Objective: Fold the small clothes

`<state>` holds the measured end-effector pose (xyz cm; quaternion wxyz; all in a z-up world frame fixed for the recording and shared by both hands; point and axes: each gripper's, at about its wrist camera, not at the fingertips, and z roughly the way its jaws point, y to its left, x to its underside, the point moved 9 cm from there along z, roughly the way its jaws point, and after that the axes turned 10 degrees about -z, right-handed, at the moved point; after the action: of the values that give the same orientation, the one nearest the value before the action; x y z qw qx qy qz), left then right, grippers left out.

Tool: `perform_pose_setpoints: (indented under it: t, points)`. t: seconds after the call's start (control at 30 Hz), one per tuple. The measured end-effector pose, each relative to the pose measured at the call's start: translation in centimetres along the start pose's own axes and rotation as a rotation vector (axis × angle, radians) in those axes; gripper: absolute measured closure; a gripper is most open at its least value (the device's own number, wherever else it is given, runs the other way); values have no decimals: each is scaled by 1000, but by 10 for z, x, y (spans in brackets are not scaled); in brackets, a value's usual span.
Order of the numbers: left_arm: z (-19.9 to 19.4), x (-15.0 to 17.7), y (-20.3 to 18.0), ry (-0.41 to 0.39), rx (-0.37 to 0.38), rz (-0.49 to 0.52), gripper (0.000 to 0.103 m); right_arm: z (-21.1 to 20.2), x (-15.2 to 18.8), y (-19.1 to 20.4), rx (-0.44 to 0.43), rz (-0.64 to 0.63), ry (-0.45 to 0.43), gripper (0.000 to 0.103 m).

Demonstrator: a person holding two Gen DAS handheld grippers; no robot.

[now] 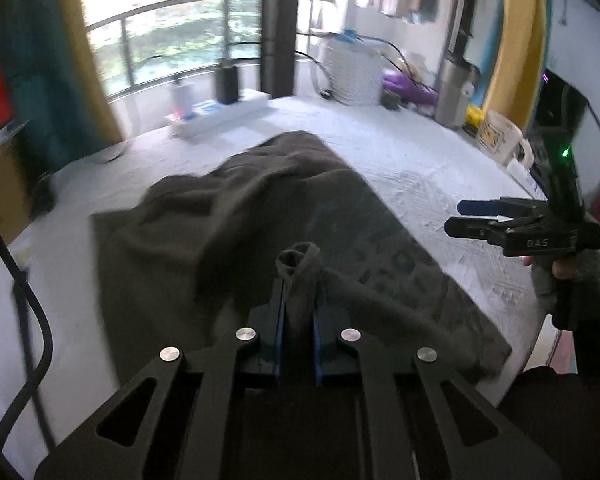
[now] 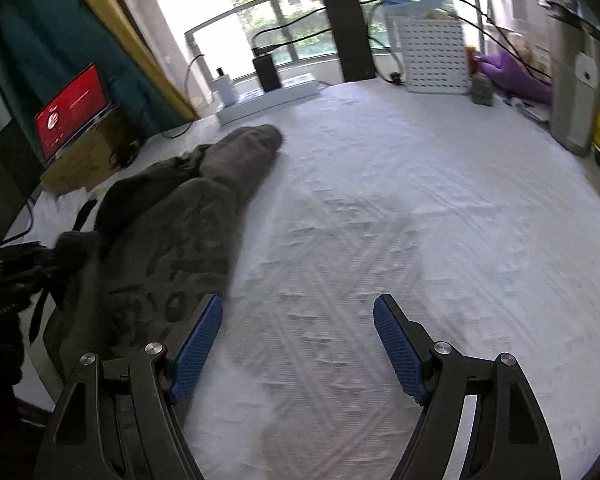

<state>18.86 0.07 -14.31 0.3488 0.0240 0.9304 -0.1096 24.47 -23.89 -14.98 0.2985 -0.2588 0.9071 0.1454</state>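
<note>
Your left gripper [image 1: 298, 304] is clamped on a bunched fold of the grey garment [image 1: 236, 208], which sprawls across frame centre on the white tablecloth [image 1: 412, 160]. Your right gripper [image 2: 298, 320] stands spread wide, holding nothing, the garment at its lower left.

Garment [image 1: 260, 216] print blurred (unreadable); left gripper [image 1: 299, 308] hides pinched fold.

Garment [image 1: 228, 216]: matt grey-brown knitted cloth, soft, with faded dark print. Bench [image 2: 400, 208] cover: white textured fabric, embossed pattern. Left gripper [image 1: 298, 304] and right gripper [image 2: 298, 344]: matt black frames, blue ribbed pads, shiny metal rivets.
</note>
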Motion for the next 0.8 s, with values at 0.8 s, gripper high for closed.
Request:
perform_pose_setpoints:
  t: [0.8]
  points:
    - [-55,110,70,64,-123,-188,79,9,28,95,-38,-180,60,23]
